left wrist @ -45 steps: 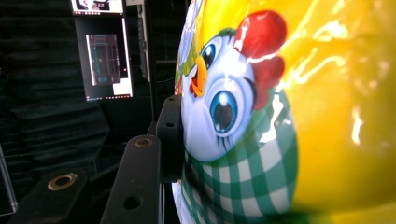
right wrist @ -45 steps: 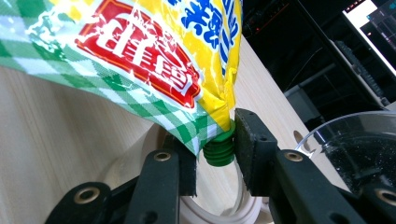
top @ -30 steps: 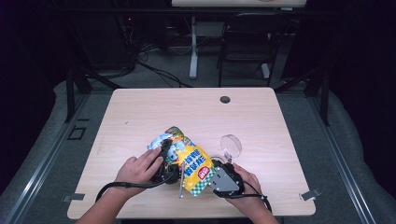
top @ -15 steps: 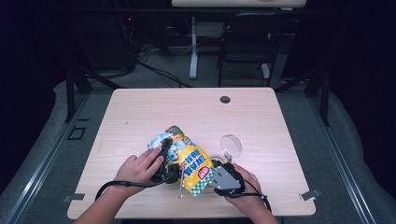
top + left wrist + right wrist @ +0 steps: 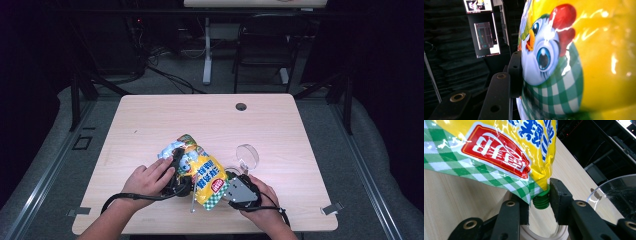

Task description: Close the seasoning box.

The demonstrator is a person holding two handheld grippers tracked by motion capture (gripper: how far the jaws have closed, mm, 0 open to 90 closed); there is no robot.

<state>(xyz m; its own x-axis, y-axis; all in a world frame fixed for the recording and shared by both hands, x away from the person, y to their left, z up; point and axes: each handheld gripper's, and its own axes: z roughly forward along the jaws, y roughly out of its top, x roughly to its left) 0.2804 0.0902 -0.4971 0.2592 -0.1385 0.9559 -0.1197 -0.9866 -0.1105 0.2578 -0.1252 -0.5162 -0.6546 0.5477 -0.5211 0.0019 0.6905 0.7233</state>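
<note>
While my right gripper (image 5: pixel 539 202) pinches the green spout (image 5: pixel 541 198) at the pouch's lower corner, both pads press on it, one jaw each side. My left gripper (image 5: pixel 176 172) clamps the yellow pouch (image 5: pixel 200 170) around its body; in the left gripper view one pad sits flat against the cartoon chicken print, other jaw hidden behind the bag. Pouch lies between my two hands on the wooden table (image 5: pixel 150 120), near the front edge. Clear glass bowl (image 5: pixel 247 156) just beside the pouch, on the right-hand side. Small black cap (image 5: pixel 241 106) far back on the table.
</note>
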